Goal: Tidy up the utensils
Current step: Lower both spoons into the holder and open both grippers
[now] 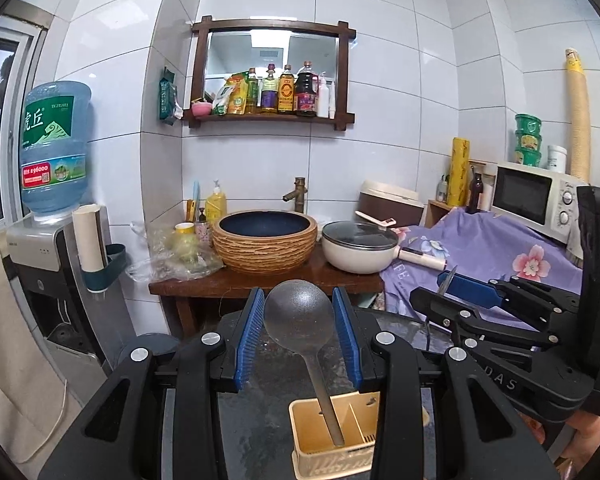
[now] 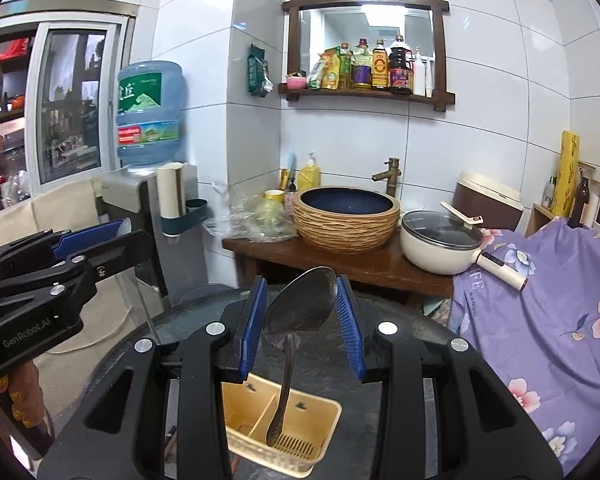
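Note:
My left gripper (image 1: 299, 294) is shut on the bowl of a grey plastic ladle (image 1: 300, 316). Its handle hangs down into, or just above, the left compartment of a yellow utensil basket (image 1: 306, 420); which one I cannot tell. In the right wrist view my right gripper (image 2: 302, 282) is shut on the bowl of a metal spoon (image 2: 300, 304). The spoon's handle dangles over the same basket (image 2: 326, 410), its tip above the slotted floor. Each gripper also shows from the side in the other view: the right gripper (image 1: 446, 284) and the left gripper (image 2: 120, 228).
The basket stands on a dark round glass table (image 2: 400, 360). Behind it a wooden counter (image 1: 260, 280) carries a woven basin (image 1: 265, 240), a lidded white pot (image 1: 358, 248) and plastic bags. A purple floral cloth (image 2: 540, 300) lies to the right, a water dispenser (image 1: 54, 208) to the left.

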Action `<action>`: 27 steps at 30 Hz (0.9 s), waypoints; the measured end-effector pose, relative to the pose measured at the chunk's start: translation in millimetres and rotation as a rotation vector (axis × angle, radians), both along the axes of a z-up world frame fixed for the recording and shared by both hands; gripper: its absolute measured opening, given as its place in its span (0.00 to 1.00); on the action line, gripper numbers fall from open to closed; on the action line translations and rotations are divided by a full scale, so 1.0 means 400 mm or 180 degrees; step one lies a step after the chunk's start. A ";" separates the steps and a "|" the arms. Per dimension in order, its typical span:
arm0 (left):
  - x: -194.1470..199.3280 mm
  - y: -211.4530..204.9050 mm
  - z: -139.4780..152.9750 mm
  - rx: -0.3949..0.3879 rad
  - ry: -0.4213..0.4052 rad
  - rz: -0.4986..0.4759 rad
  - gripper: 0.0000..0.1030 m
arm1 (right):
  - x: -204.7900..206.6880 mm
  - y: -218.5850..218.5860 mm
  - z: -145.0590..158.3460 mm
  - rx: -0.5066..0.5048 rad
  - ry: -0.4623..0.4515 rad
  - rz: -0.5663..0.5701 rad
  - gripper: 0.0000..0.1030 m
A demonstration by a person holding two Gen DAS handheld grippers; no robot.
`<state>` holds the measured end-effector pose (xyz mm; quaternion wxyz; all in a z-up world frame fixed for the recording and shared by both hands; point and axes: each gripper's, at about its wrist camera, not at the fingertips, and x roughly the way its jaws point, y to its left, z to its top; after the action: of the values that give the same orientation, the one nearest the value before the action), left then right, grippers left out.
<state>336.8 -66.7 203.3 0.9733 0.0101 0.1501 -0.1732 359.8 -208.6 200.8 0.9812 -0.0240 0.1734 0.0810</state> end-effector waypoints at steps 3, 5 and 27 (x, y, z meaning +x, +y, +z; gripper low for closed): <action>0.035 -0.011 -0.030 0.0004 0.0075 0.0016 0.34 | 0.022 -0.006 -0.036 -0.0019 0.0039 -0.0045 0.35; 0.054 -0.017 -0.059 0.0012 0.0119 0.0049 0.34 | 0.036 -0.012 -0.069 -0.0014 0.0089 -0.0053 0.35; 0.080 -0.022 -0.239 0.0112 0.0416 0.0044 0.34 | 0.041 -0.022 -0.277 -0.0077 0.0422 -0.0065 0.35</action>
<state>368.8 -75.3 107.5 0.9623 0.0148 0.2164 -0.1642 376.3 -217.2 90.2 0.9680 -0.0287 0.2392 0.0703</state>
